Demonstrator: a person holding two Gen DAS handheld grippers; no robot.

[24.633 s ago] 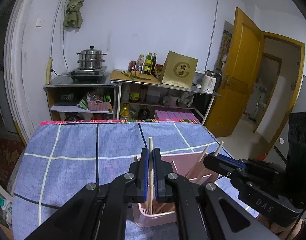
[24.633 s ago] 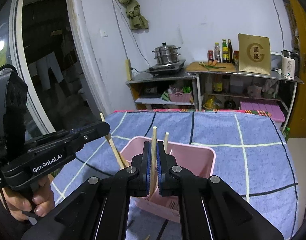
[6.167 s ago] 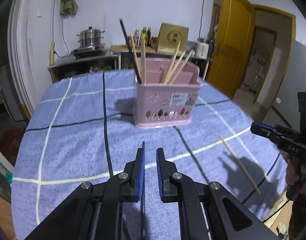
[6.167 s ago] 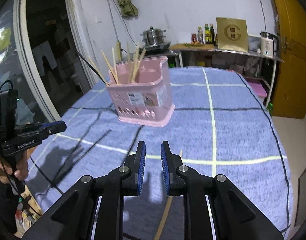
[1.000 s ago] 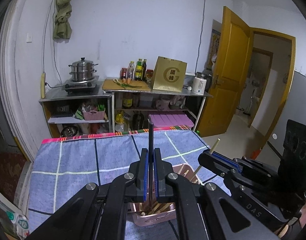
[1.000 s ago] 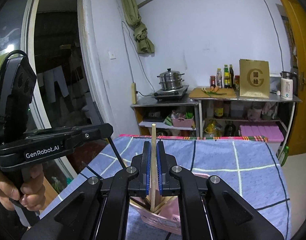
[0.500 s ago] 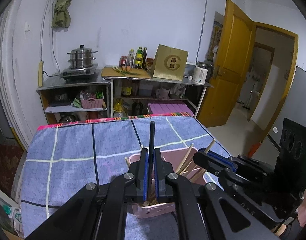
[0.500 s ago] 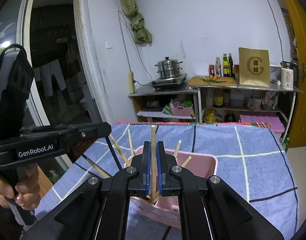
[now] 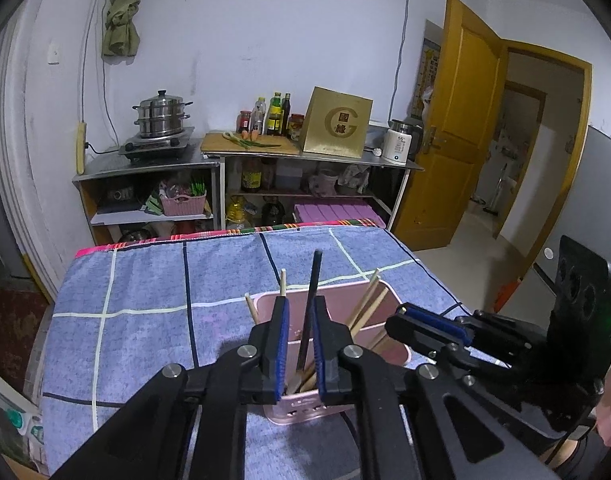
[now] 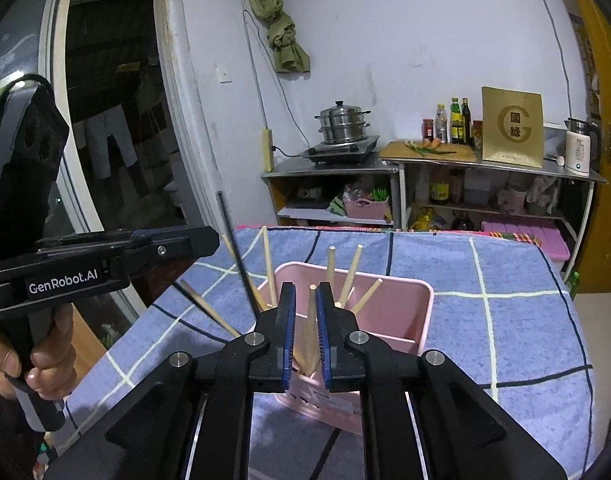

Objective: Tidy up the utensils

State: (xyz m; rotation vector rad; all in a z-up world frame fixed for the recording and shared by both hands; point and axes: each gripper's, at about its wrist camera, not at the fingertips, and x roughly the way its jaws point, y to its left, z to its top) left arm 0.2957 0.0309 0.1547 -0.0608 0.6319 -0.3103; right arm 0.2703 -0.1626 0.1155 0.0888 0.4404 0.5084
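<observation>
Chopsticks: black one (image 9: pixel 310 312) between opening left gripper (image 9: pixel 299 350) | wooden one (image 10: pixel 310 328) between opening right gripper (image 10: pixel 307 336) (pads clear)

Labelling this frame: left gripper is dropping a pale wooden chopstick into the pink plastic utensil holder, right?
Wrong colour: between the opening left gripper stands a black chopstick, as the left wrist view shows. It does go into the pink plastic utensil holder.

Both grippers are matte black. In its own view the left gripper (image 9: pixel 298 344) has two angular fingers (image 9: pixel 271 346) lined with ribbed blue pads, silver round screws at the linkage pivots. The right gripper (image 10: pixel 304 332) matches it. At nine o'clock in the right view, white "GenRobot.AI" lettering marks the left one's body – a bare hand (image 10: pixel 33 364) wraps its grip.
</observation>
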